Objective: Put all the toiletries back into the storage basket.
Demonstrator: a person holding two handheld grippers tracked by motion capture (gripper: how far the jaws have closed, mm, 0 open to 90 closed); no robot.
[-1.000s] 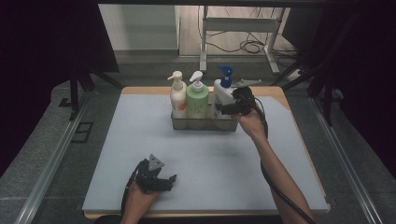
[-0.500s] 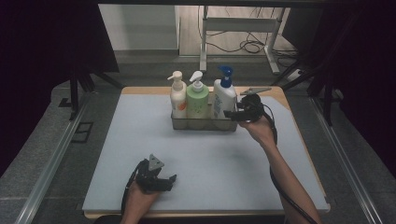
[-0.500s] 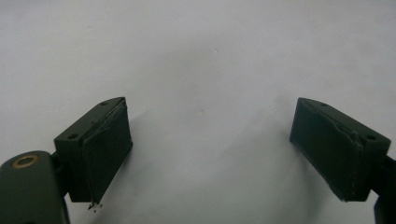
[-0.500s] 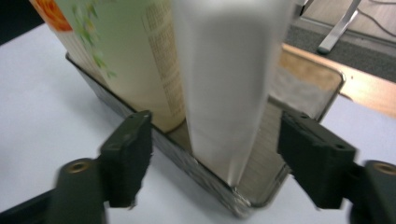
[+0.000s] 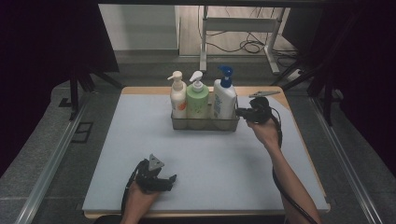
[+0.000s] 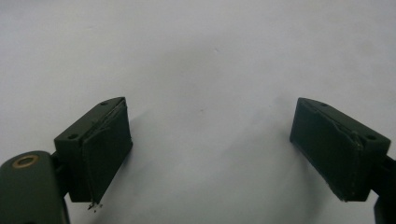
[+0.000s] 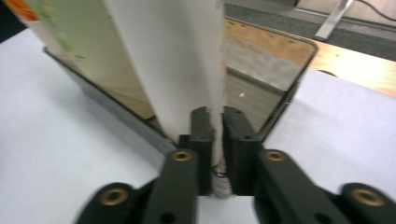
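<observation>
Rightward from the blue-capped bottle (image 5: 224, 98) the right gripper (image 5: 240, 112) has dropped, jaws just closing, pinching the wire basket (image 7: 280, 109) rim; pull level (bottles could topple); left gripper (image 6: 210, 154) spread.

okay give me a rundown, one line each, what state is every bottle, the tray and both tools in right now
Cream pump bottle: upright in tray, left end.
Green pump bottle: upright, middle.
White spray bottle: upright, right end.
Tray: flat on mat, holding all three bottles.
Left tool: open, nothing between its jaws.
Right tool: just closed on the tray's end wall.

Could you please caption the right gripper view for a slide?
Right gripper shut on the metal basket's rim, beside the white bottle.
</observation>
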